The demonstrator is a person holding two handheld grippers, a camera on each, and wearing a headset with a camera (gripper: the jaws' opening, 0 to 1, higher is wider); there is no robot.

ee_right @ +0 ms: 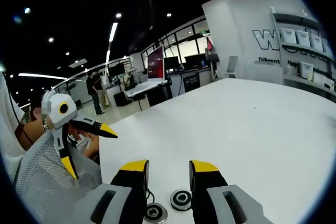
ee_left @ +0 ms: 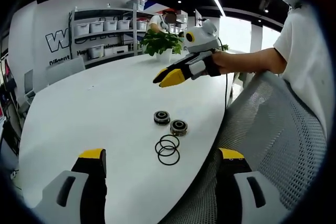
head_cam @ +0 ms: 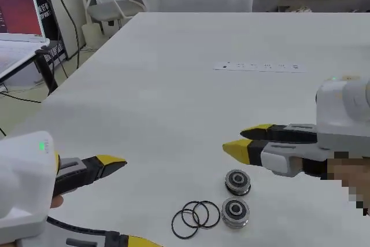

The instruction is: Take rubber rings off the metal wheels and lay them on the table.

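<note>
- My left tool (head_cam: 130,200) hangs spread wide and empty near the counter's (head_cam: 173,85) front edge. If I bring it in carelessly, I judge its lower jaw could sweep the loose rings.
- Three rubber rings (head_cam: 196,216) lie overlapping on the counter, just beside the nearer wheel (head_cam: 235,210). A nudge could scatter them or push them over the edge.
- The nearer wheel and the farther wheel (head_cam: 237,181) lie flat, close together. I cannot tell whether either carries a ring. Unbraced, one may skid when pulled.
- My right tool (head_cam: 243,138) hovers above the farther wheel, jaws slightly apart, gripping nothing. Its hard tips may slip off a thin ring.
</note>
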